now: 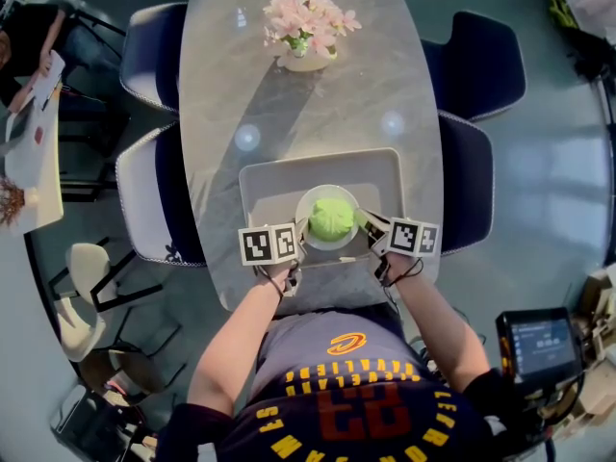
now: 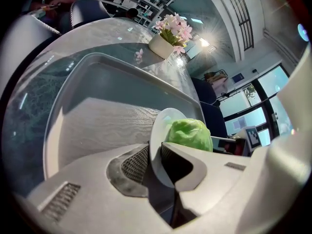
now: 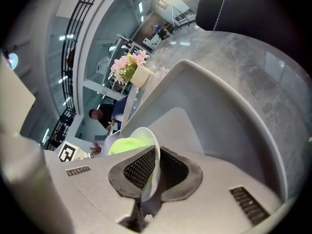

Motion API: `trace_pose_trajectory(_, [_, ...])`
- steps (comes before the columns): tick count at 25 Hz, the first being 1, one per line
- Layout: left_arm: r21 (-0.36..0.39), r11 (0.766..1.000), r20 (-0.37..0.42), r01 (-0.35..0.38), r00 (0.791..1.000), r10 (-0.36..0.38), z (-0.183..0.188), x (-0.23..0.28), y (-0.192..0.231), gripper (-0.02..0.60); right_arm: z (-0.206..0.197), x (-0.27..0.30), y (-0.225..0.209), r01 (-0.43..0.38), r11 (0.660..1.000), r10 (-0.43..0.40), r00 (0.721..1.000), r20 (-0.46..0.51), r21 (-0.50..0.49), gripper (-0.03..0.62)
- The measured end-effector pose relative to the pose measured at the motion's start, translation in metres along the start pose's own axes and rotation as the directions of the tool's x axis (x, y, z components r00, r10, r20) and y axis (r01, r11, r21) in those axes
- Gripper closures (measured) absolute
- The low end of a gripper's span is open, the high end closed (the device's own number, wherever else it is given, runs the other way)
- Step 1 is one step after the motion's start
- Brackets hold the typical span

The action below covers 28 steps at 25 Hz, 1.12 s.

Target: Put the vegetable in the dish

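The left claw [image 2: 156,156] pinches one rim of the white dish [image 2: 158,130] and the right claw [image 3: 154,168] pinches the opposite rim, each clamped on the thin edge. The green cabbage head [image 1: 331,218] already sits in the dish, over the near end of the grey tray [image 1: 271,183], which holds nothing else, so the placing looks done and this seems a two-handed carry or set-down. Next, both claws must be level and move together, lest the round head roll off.
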<state>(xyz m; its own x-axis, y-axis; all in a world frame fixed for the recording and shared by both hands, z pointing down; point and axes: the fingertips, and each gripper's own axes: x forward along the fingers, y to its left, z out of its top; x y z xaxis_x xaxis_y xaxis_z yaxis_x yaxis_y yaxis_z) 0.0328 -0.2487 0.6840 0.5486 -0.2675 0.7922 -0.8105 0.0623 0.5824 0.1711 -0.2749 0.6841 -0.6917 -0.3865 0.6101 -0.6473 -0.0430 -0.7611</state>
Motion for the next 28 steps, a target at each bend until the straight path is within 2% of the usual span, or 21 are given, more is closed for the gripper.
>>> trace_pose_trajectory(7, [0.051, 0.996, -0.012, -0.075, 0.997, 0.076, 0.000, 0.000, 0.001, 0.511, 0.003, 0.000, 0.001, -0.003, 1.000, 0.003, 1.000, 0.026, -0.010, 0.577])
trace_pose_trajectory(11, [0.109, 0.986, -0.017, -0.128, 0.991, 0.131, 0.000, 0.001, 0.002, 0.511, 0.005, -0.002, 0.000, 0.013, 1.000, -0.012, 0.999, 0.052, -0.014, 0.577])
trace_pose_trajectory(15, [0.115, 0.982, 0.010, -0.152, 0.988, 0.152, 0.001, -0.003, 0.003, 0.511, 0.006, -0.005, -0.001, 0.036, 0.999, -0.035, 0.997, 0.063, -0.013, 0.577])
trace_pose_trajectory(18, [0.074, 0.989, 0.059, -0.126, 0.991, 0.122, 0.008, -0.008, 0.005, 0.511, 0.008, -0.006, -0.002, 0.018, 0.999, -0.020, 0.996, 0.084, 0.029, 0.577])
trace_pose_trajectory(23, [0.011, 0.998, 0.094, -0.066, 0.993, 0.065, 0.011, -0.016, 0.012, 0.511, 0.009, -0.011, -0.007, 0.002, 0.997, -0.011, 0.992, 0.123, 0.071, 0.577])
trace_pose_trajectory(28, [-0.022, 0.999, 0.167, -0.024, 0.986, 0.027, 0.015, -0.035, 0.010, 0.512, 0.027, -0.033, -0.003, -0.033, 0.996, 0.013, 0.972, 0.235, 0.081, 0.577])
